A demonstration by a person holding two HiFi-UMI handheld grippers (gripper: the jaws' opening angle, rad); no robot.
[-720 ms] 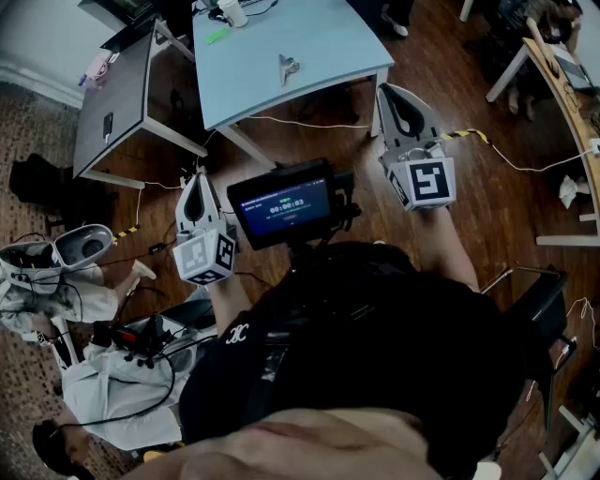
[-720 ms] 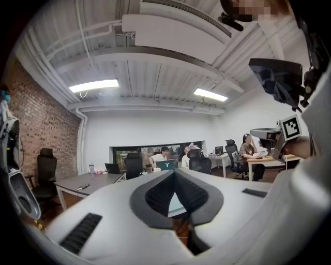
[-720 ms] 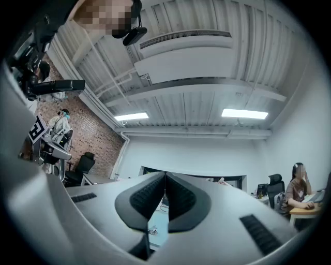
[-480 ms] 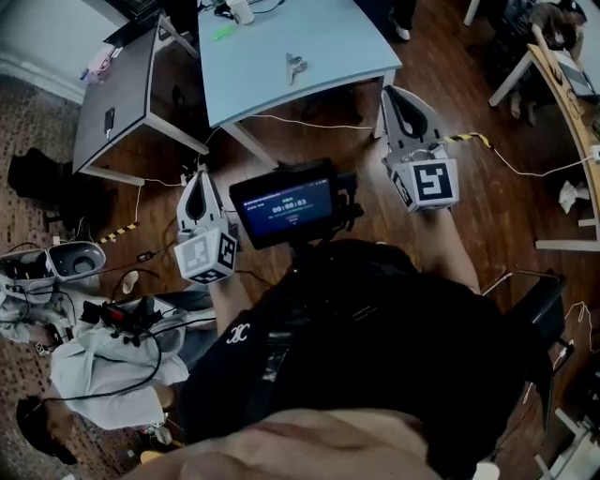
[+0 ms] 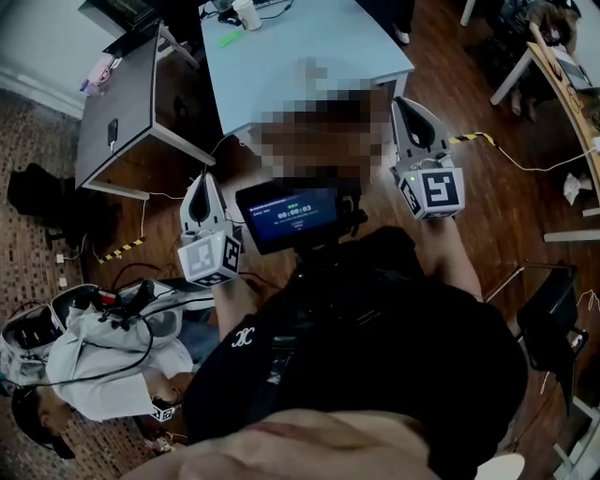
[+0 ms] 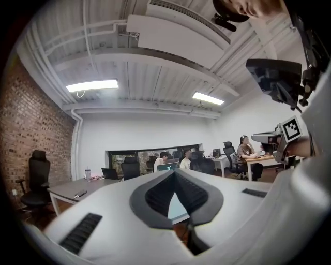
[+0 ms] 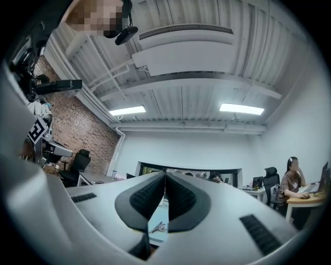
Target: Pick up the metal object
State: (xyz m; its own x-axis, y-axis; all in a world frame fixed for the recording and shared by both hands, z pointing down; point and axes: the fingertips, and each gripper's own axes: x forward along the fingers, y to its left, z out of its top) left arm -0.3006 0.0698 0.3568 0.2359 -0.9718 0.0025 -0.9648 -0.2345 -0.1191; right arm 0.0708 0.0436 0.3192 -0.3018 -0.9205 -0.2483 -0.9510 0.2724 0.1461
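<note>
The metal object (image 7: 159, 226) lies on the light blue table (image 5: 281, 47); I see it small and far off in the right gripper view, through the slit below the closed tips. In the head view a mosaic patch covers that part of the table. My left gripper (image 5: 201, 180) is held low over the wooden floor, short of the table, jaws shut and empty, tips meeting (image 6: 174, 172). My right gripper (image 5: 411, 103) is held near the table's right front corner, also shut with nothing held (image 7: 164, 175). Both point towards the table.
A dark grey desk (image 5: 112, 103) stands left of the blue table. A white cup (image 5: 251, 13) and a green item (image 5: 228, 37) sit at the table's far end. A person (image 5: 94, 352) crouches on the floor at lower left among cables. A wooden desk (image 5: 572, 84) is at right.
The table has come nearer in the head view and both grippers sit slightly higher and further right. The person at lower left has shifted. Both grippers stay shut.
</note>
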